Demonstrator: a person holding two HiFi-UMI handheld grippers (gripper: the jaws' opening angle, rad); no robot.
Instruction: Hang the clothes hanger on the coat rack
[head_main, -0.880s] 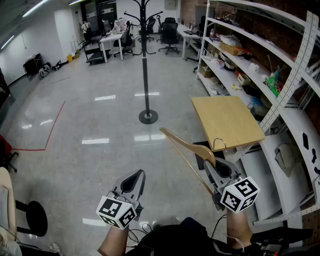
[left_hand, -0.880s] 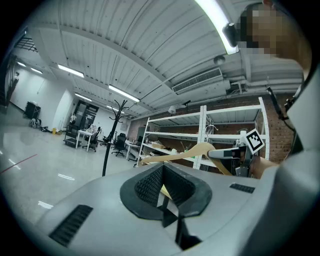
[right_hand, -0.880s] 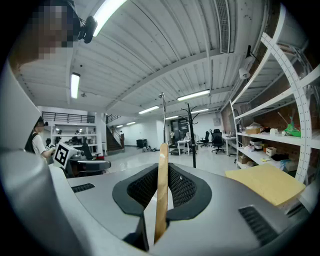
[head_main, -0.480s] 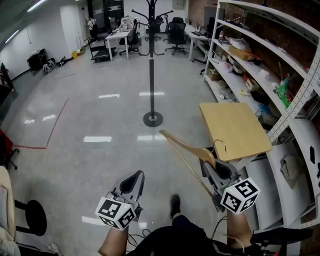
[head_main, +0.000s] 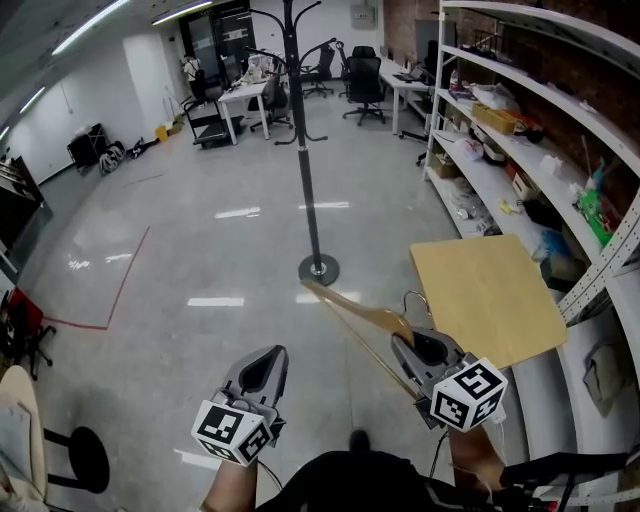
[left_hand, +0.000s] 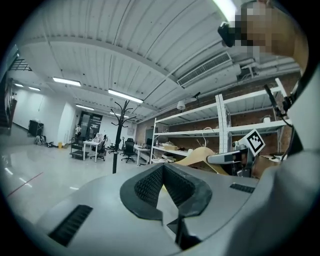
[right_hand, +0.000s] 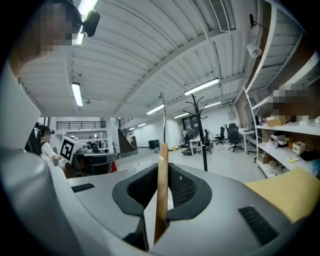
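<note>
My right gripper (head_main: 418, 352) is shut on a wooden clothes hanger (head_main: 352, 315) with a metal hook (head_main: 418, 301); the hanger's arm sticks out to the upper left. In the right gripper view the hanger (right_hand: 162, 185) stands edge-on between the jaws of that gripper (right_hand: 161, 200). The black coat rack (head_main: 306, 150) stands on the floor ahead, its round base (head_main: 318, 269) a few steps away; its hooked top (right_hand: 198, 107) also shows in the right gripper view. My left gripper (head_main: 262, 372) is low at the left, shut and empty; the left gripper view shows that gripper (left_hand: 167, 192) with its jaws together.
A light wooden table (head_main: 485, 297) stands close on the right, beside long white shelving (head_main: 530, 130) full of items. Desks and office chairs (head_main: 262, 85) fill the far end of the room. A red line (head_main: 120, 285) marks the glossy floor at left.
I have moved forward: the coat rack and table sit nearer and lower in view. Both grippers keep their pose, the right still holding the hanger.
</note>
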